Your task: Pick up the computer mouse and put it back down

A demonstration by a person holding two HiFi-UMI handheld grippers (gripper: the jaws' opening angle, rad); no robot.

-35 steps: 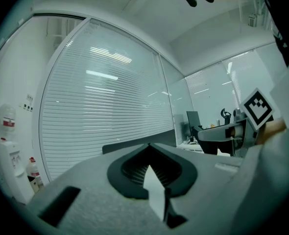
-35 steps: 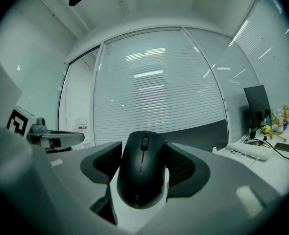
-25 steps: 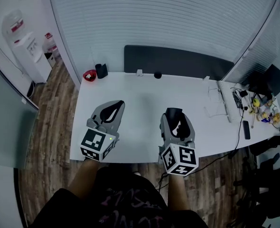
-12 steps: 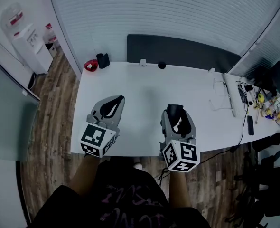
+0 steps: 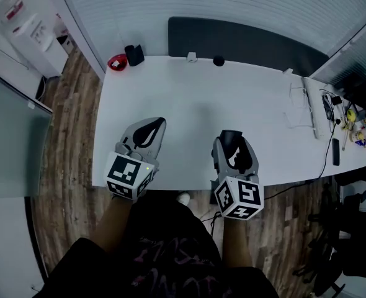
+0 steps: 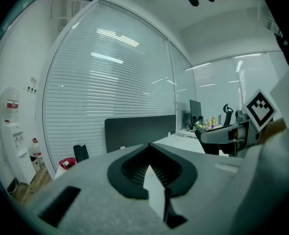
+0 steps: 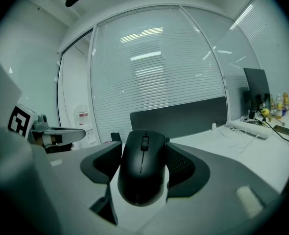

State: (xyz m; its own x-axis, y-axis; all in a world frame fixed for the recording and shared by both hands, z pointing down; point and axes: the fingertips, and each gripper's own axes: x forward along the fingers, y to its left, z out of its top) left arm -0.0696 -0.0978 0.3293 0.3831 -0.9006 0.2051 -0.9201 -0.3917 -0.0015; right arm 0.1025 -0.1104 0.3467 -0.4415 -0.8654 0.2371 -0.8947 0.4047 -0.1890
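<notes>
black computer mouse (image 7: 140, 168), white table (image 5: 189, 98), dark grey partition (image 5: 245, 42), red bowl (image 5: 117, 62), brown wood-grain floor (image 5: 71, 135)

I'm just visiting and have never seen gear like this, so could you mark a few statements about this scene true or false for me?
1. The right gripper has a black computer mouse between its jaws. True.
2. The left gripper is holding a cup. False: nothing is between its jaws, and their tips meet.
3. The desk has a white top. True.
4. The small red container sits at the desk's far right corner in the head view. False: it is at the far left corner, beside a black cup.
</notes>
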